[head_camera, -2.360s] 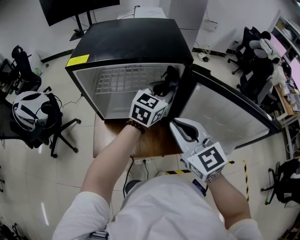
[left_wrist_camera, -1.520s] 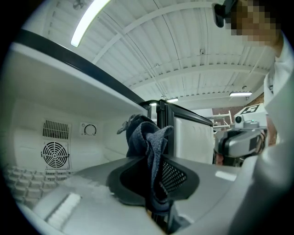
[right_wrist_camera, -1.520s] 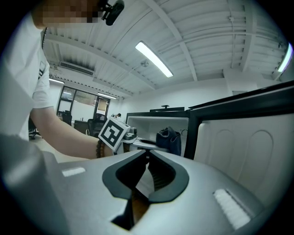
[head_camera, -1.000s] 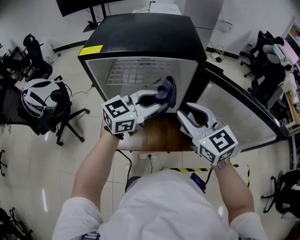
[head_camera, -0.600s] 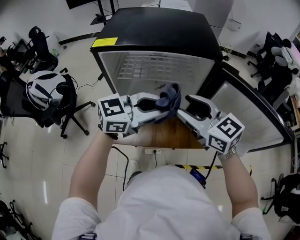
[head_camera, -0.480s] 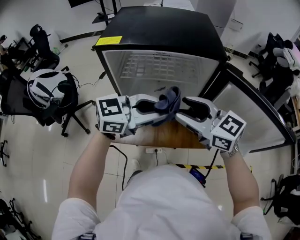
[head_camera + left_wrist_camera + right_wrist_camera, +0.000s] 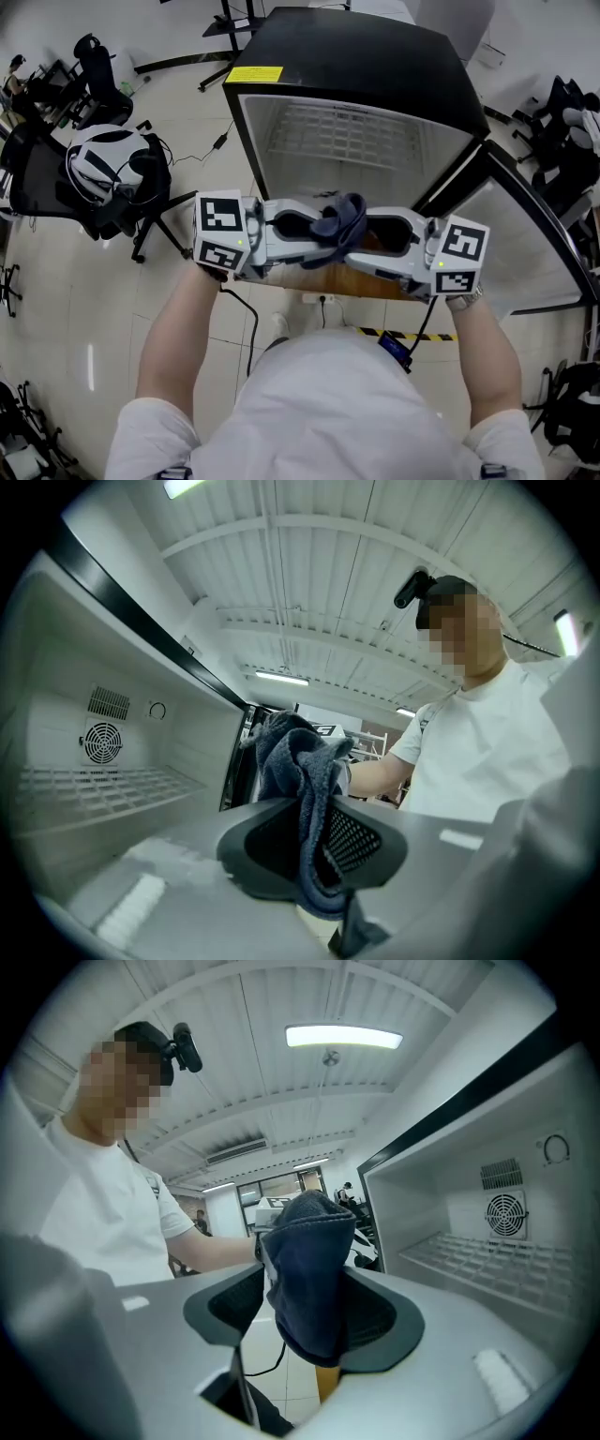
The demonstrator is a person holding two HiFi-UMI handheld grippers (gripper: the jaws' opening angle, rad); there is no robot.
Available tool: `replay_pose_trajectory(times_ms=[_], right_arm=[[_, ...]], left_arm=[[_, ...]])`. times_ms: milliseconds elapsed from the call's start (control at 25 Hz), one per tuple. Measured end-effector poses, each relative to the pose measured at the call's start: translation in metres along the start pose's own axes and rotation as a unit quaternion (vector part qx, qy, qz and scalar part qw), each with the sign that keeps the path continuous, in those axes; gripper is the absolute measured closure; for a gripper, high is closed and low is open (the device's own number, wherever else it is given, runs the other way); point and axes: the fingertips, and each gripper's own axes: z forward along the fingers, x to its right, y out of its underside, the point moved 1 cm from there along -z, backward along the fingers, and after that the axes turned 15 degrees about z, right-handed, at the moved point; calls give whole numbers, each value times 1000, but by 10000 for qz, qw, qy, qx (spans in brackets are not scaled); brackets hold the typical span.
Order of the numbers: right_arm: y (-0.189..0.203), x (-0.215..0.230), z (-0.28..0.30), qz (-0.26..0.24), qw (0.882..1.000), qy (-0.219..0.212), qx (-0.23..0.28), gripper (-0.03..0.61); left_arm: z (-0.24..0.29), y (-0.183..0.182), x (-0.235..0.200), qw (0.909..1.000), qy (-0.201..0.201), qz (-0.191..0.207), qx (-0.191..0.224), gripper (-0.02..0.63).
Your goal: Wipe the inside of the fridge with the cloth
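The left tool (image 7: 323, 232) pinches the crumpled dark blue terry cloth (image 7: 339, 217) at its tips. A loose bunch stands up above the jaws and a shorter tail hangs below.

The right tool (image 7: 364, 234) points straight at it, so the two tools meet tip to tip. Its jaws have just been opening and now stand spread wide, with the cloth bunch between them. Its pads do not press on the fabric yet, as far as we can see.

We judge this to be a hand-over from left to right, which turns on that one line. The cloth lies dead ahead of the right tool, already inside its gape, and its long axis runs up and down across the jaws.

All this hangs in the air just in front of the black mini fridge (image 7: 356, 66) with its door (image 7: 534, 234) swung open, above the front edge of the wooden table (image 7: 309, 281). The white cavity and its wire shelf (image 7: 352, 136) lie beyond both tools, about equally near to each, and untouched at this moment.
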Motion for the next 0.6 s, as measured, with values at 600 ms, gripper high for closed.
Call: replay_pose_trajectory(times_ms=[600], right_arm=[[8,29,58,-337,9971,679,77,492]], left_arm=[[-48,43,-25,9918,-1060,231,-672,532]])
